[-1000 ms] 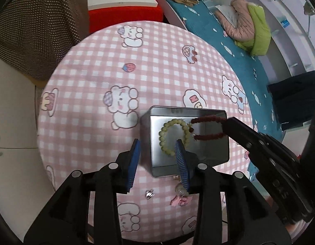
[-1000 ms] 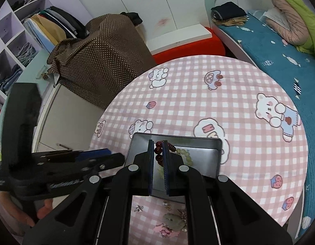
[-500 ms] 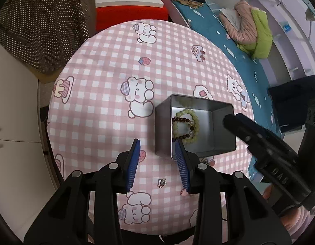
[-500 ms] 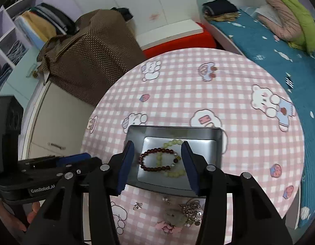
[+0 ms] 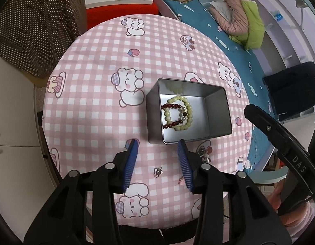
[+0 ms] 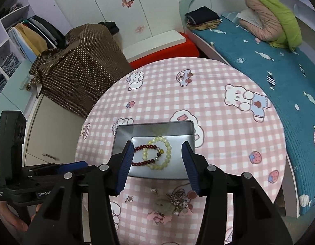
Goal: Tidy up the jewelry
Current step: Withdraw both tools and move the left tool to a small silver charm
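Observation:
An open silver tin box (image 5: 217, 112) (image 6: 124, 134) stands on the round pink checked table (image 5: 92, 94) (image 6: 228, 134). In it lie a pale green bead bracelet (image 5: 189, 110) (image 6: 168, 145) and a dark red bead bracelet (image 5: 171, 106) (image 6: 146, 147), overlapping. My left gripper (image 5: 157, 159) is open and empty, just in front of the box. My right gripper (image 6: 157, 164) is open and empty, above the box's near edge. A heap of loose jewelry (image 6: 173, 203) (image 5: 203, 153) and a small silver charm (image 5: 158, 171) (image 6: 129, 199) lie on the cloth near me.
A brown dotted cloth (image 6: 79, 69) covers furniture behind the table. A red and white bench (image 6: 161, 47) and a bed with a teal cover (image 6: 269, 61) stand beyond. The right tool's body (image 5: 284, 149) shows at the right of the left wrist view.
My right gripper opened and let the dark red bracelet drop into the box, then drew back. Both grippers have pulled away from the box toward me.

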`<state>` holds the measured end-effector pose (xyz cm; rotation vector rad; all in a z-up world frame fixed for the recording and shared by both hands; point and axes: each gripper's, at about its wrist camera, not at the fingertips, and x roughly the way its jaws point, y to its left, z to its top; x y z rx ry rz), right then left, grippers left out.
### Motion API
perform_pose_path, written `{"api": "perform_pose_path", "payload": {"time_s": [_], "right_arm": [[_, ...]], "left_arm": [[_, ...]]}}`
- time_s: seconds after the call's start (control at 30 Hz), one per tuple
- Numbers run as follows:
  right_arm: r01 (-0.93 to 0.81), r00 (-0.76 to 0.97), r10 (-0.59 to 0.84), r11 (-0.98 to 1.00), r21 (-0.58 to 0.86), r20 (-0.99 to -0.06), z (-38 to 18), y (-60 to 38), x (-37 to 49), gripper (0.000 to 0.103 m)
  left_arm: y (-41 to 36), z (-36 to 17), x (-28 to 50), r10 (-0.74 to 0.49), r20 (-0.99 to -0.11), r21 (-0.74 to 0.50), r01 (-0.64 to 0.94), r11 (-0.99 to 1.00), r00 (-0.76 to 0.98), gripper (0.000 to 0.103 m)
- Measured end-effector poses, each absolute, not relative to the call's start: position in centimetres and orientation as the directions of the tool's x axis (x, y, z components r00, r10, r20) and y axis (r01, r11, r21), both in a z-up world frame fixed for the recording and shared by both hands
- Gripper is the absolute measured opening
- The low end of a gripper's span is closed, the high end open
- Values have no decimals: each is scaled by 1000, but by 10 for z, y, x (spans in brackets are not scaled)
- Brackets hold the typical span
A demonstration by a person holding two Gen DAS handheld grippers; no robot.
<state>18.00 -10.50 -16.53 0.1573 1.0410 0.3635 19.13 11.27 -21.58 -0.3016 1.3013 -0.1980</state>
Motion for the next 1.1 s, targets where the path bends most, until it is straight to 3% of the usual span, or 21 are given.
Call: {"api": "perform_pose_path", "payload": {"time_s": [0.13, 0.2, 0.37, 0.43, 0.47, 1.0, 1.07, 1.1], "right_arm": [[-207, 466, 345, 938, 278, -815, -164, -111, 171, 55], [-197, 478, 325, 945, 261, -816, -163, -114, 167, 66], [-168, 495, 286, 958, 232, -821, -165, -128, 158, 78], [-152, 491, 271, 962, 225, -828, -169, -133, 155, 79], [-146, 488, 267, 964, 224, -831, -171, -136, 154, 79], [-170, 394, 243, 967, 189, -887, -210, -149, 135, 79], [-183, 386, 210, 972, 149, -898, -216, -147, 134, 79], [-196, 385, 190, 973, 122, -903, -218, -146, 133, 79]], "left_arm": [[108, -218, 186, -311, -918, -324, -15, 946, 245, 47], [105, -220, 184, -309, -922, -321, -12, 947, 235, 49], [98, -231, 178, -303, -932, -310, 0, 951, 200, 60], [95, -238, 177, -295, -940, -299, 3, 954, 175, 74], [94, -242, 175, -290, -943, -293, 4, 956, 163, 76], [74, -287, 165, -208, -975, -207, 22, 978, 78, 78], [72, -287, 165, -218, -971, -217, 20, 976, 94, 75], [71, -287, 165, -222, -970, -220, 24, 975, 99, 68]]}}
